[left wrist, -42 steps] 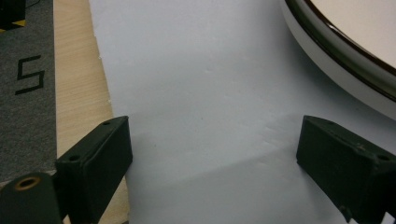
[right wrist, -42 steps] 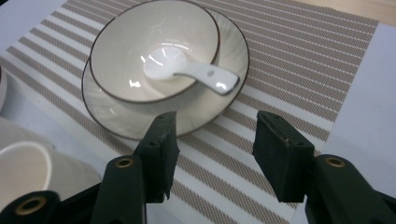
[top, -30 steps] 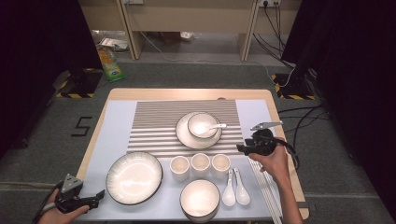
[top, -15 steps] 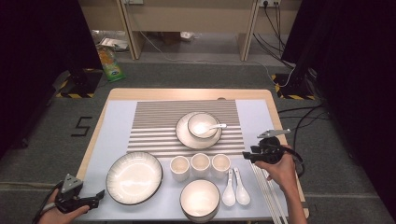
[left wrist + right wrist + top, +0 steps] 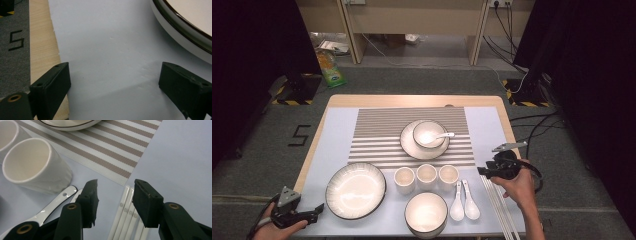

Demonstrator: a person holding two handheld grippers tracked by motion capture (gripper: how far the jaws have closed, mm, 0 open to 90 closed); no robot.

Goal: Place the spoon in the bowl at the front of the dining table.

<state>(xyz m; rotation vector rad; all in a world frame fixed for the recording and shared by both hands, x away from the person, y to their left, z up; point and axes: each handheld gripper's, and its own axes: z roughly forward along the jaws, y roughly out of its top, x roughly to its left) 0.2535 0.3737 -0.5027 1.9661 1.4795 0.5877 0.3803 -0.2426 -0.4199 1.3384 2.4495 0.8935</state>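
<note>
My right gripper (image 5: 481,171) hovers at the table's right side, held by a hand, just above the far ends of several white chopsticks (image 5: 499,205). In the right gripper view its jaws stand open (image 5: 116,182) with the chopsticks' ends (image 5: 125,205) beneath the gap. Two white spoons (image 5: 58,198) and a white cup (image 5: 32,167) lie to its left. My left gripper (image 5: 318,208) rests low at the front left corner. There it is open (image 5: 113,67) over bare pale mat, beside the big plate's rim (image 5: 180,30).
A striped placemat (image 5: 377,145) carries a plate (image 5: 408,146) with a small bowl (image 5: 428,134) and spoon (image 5: 445,135). Three cups (image 5: 427,175) stand in a row. A large plate (image 5: 355,190) is front left, a bowl (image 5: 426,212) front centre, two spoons (image 5: 464,202) beside it.
My right gripper has drifted toward the person and slightly right, coming over the chopsticks' far ends. The left gripper has stayed put.
</note>
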